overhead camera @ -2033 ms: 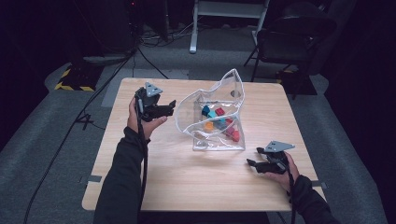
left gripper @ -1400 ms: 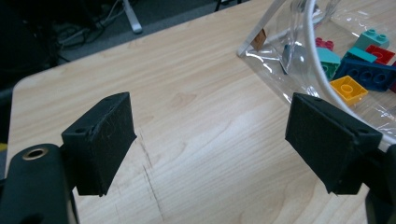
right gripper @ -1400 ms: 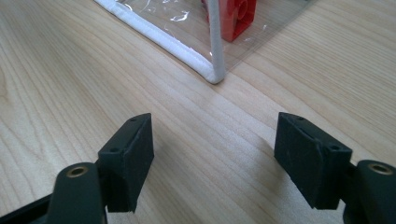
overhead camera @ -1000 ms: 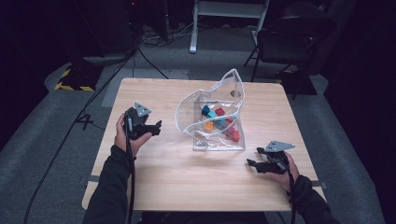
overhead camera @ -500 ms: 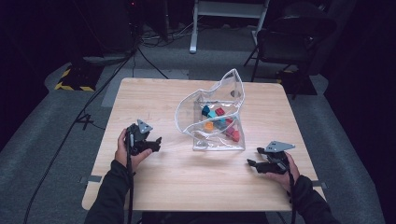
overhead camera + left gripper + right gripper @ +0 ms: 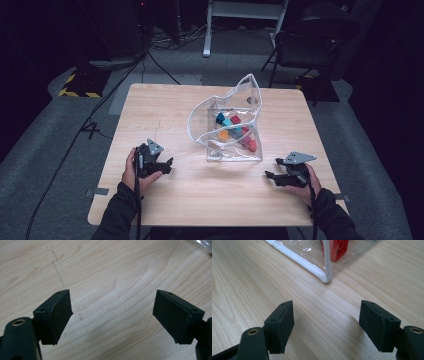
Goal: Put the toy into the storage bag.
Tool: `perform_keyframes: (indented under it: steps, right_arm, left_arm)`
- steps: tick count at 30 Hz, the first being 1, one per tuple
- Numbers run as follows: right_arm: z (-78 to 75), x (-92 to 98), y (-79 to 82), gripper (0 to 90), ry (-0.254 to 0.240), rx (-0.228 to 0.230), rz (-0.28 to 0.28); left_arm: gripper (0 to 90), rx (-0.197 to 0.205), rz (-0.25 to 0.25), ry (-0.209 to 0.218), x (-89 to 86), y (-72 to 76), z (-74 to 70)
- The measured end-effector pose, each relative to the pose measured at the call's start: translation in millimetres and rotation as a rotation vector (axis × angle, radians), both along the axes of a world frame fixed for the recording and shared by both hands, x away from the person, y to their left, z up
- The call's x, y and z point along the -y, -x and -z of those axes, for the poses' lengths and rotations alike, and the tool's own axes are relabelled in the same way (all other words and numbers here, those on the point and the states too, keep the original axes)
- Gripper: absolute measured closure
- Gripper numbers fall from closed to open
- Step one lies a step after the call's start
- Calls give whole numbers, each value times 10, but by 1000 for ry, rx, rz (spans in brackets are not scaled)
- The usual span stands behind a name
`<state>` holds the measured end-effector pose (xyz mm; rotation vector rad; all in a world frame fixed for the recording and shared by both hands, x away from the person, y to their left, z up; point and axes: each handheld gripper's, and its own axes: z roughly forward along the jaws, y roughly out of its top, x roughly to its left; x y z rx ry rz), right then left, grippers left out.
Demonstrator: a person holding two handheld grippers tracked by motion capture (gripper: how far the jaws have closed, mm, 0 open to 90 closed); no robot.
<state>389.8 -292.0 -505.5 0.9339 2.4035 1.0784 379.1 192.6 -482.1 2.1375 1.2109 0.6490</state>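
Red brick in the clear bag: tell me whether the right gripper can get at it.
Probably not directly: the red brick lies inside the clear bag, behind its white-edged wall, though bare table lies between it and the open right gripper.

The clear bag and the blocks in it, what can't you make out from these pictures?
- High view: the blocks in the clear bag are too small and overlapped to count.
- Right gripper view: the red block is cut off by the top edge.
- Left gripper view: a sliver of bag at the top corner.
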Motion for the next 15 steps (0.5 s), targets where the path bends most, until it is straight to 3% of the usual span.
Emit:
perform_keyframes:
  steps: [4, 8, 10, 15]
  right_arm:
    - [0, 0, 4, 287, 1, 3, -1]
    - [1, -2, 8, 287, 2, 8, -2]
    - [0, -3, 16, 286, 6, 13, -2]
    - [0, -3, 22, 286, 8, 15, -4]
  left_arm:
    - [162, -11, 16, -21, 13, 42, 56]
    - [162, -53, 18, 13, 10, 111, 127]
    - [162, -35, 3, -7, 7, 174, 178]
    - [158, -31, -15, 37, -71, 265, 210]
